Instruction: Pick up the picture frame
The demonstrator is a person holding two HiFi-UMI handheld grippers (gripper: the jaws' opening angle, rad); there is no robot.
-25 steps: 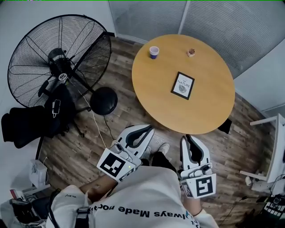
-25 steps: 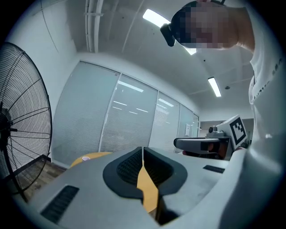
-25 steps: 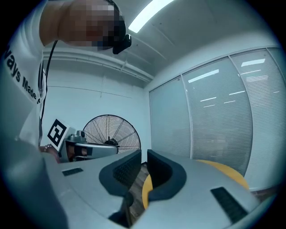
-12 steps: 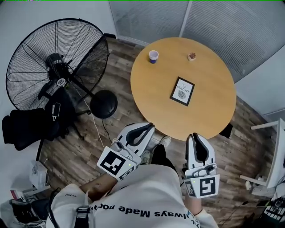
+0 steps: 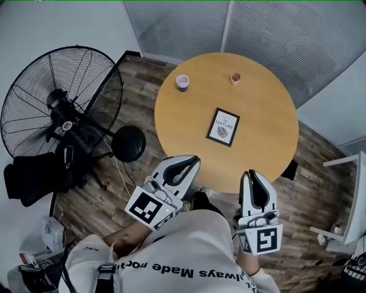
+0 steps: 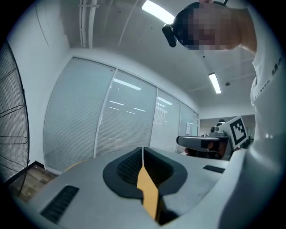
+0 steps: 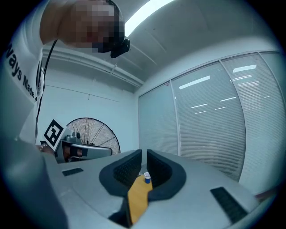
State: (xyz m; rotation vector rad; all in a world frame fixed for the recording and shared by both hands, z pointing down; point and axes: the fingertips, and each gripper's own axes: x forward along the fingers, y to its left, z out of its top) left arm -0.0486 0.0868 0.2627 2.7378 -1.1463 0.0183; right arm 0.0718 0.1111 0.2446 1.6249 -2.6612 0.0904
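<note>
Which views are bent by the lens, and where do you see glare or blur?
Head view: sharp, evenly lit, only mildly curved; the print on the picture frame is readable. Left gripper view: strong fisheye bending, black corners, a glaring ceiling light. Right gripper view: the same bending, a bright light strip overhead.

- The picture frame, lying on the round worktop, is showing the word "NATURE" in capitals. A smaller line above it is coming out too small to read.
- The person's white shirt is carrying black print, upside down in the head view, reading "ways Made". The letters on either side are blurring out.
</note>
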